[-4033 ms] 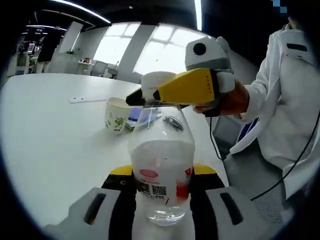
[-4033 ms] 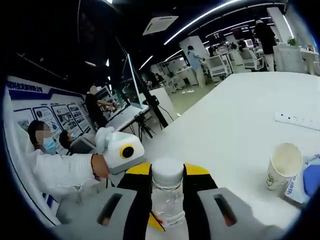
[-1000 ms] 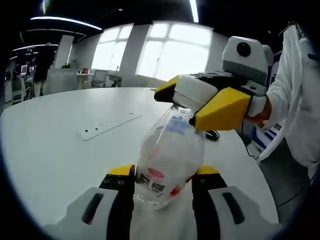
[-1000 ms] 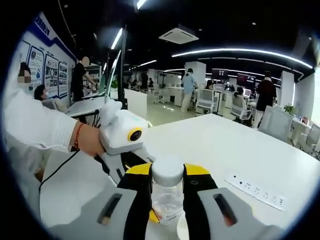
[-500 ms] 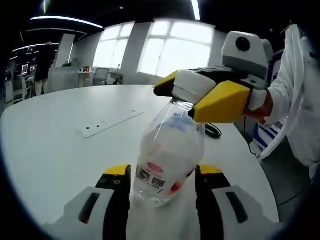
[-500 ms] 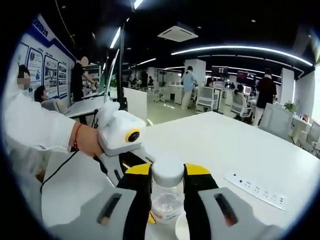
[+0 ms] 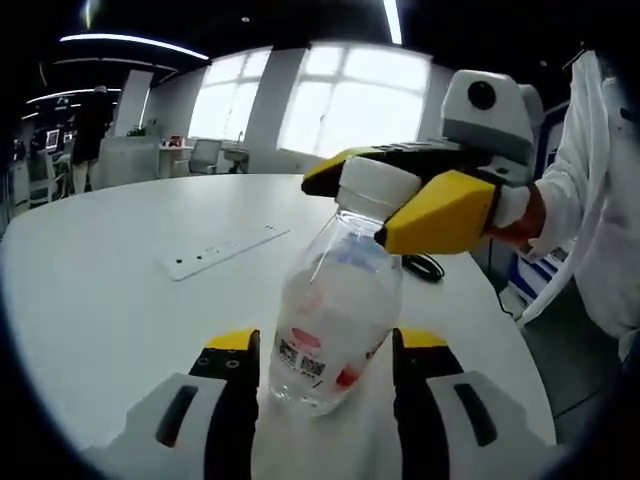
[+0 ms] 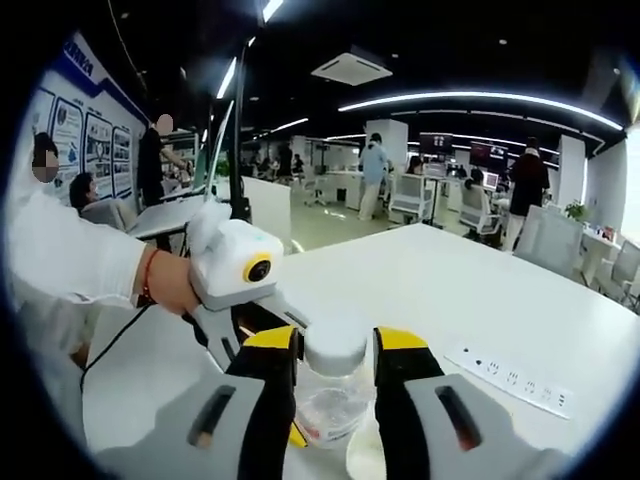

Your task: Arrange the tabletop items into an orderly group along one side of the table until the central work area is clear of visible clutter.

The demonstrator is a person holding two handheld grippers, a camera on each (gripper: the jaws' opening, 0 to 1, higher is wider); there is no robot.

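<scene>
At the centre of the frame a clear plastic bottle [image 7: 335, 320] tilts between the left gripper [image 7: 322, 385]'s yellow-tipped jaws. From the upper right, the right gripper [image 7: 395, 200] closes around its white cap [image 7: 377, 184]. A white power strip [image 7: 226, 252] lies left on the table [image 7: 90, 290].

White power strip [image 7: 226, 251] flat on the white desk [image 7: 90, 300], bright windows [image 7: 345, 105] behind, office chairs [image 8: 412, 200], people standing [image 8: 375, 170], wall posters [image 8: 85, 135]

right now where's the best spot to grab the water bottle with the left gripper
Grip the bottle low on its labelled body, coming from its base end. The right gripper sits around the white cap, and the bottle leans, so the wide lower body between the left gripper jaws is the free, broad part.
</scene>
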